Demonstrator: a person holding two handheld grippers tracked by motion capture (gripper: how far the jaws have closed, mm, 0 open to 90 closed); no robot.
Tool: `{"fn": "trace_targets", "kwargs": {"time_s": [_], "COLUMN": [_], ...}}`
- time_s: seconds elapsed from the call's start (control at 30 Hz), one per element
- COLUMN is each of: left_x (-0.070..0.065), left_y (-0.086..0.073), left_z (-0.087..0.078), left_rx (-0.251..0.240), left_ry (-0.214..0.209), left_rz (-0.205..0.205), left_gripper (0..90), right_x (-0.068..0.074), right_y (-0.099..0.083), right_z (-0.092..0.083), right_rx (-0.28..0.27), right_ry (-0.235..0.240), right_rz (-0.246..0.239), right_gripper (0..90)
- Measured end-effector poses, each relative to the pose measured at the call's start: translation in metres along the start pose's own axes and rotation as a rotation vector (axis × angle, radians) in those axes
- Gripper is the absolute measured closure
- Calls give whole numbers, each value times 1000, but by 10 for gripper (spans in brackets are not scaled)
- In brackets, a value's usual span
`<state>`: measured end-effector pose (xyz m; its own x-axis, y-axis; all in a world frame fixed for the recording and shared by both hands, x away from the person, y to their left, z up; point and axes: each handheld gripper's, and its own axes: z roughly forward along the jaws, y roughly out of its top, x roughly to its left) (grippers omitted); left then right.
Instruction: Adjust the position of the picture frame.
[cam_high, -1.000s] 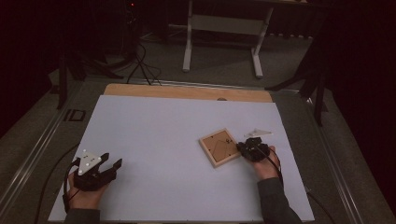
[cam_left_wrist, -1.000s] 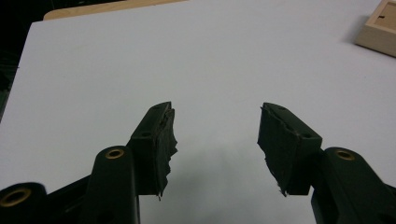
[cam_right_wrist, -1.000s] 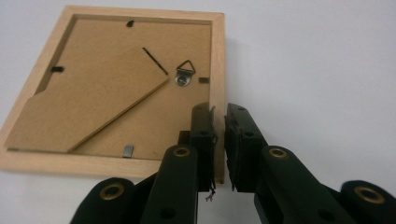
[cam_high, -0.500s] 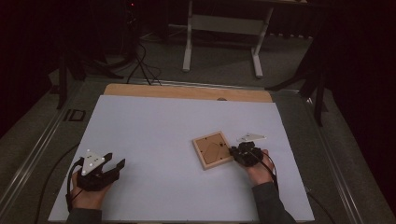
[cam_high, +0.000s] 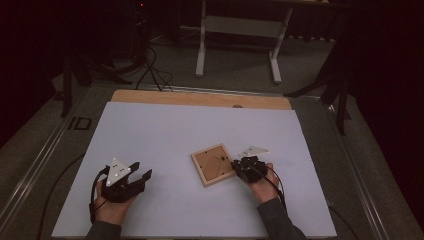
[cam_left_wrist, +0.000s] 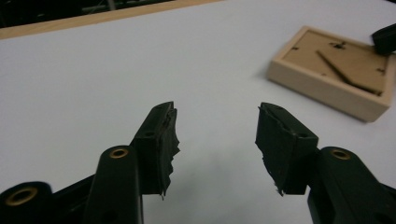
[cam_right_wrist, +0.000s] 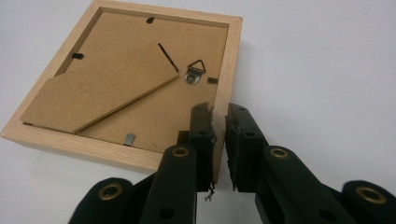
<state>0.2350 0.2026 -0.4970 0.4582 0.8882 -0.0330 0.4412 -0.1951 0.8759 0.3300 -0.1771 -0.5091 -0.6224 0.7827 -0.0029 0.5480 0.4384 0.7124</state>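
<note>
While the left hand-held gripper is kept at eight o'clock on the worktop, its empty jaws half open after just closing slightly, the picture frame, face down at five o'clock, is pinched by its rim in the right hand-held gripper; it should be kept flat and dragged slowly.

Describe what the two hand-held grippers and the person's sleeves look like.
Both are black. The left hand-held gripper carries a grey three-cornered plate with dark dots; the right hand-held gripper has one too. Brass rivets and rough-edged black pads mark the jaws. Black cables trail back. The sleeves are dark grey.
</note>
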Motion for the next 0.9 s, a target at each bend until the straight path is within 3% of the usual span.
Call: {"fn": "trace_targets", "kwargs": {"time_s": [0.13,0.33,0.6,0.73,0.9], "left_x": [-11,-31,-60,-77,-95], "left_y": [3,7,10,9,7], "left_z": [6,20,39,50,61], "left_rx": [-7,10,32,60,89], "left_ry": [-43,-114,-224,-265,-310], "left_rz": [8,68,98,130,169], "left_gripper": [548,584,651,692,775], "right_x": [4,10,9,9,10], "right_y": [2,5,7,9,10], "right_z": [2,6,8,2,1], "right_rx": [-3,-7,-19,-67,-67], "right_ry": [7,14,28,40,32], "right_rz": [1,-1,-10,-36,-74], "right_gripper": [810,810,805,812,893]}}
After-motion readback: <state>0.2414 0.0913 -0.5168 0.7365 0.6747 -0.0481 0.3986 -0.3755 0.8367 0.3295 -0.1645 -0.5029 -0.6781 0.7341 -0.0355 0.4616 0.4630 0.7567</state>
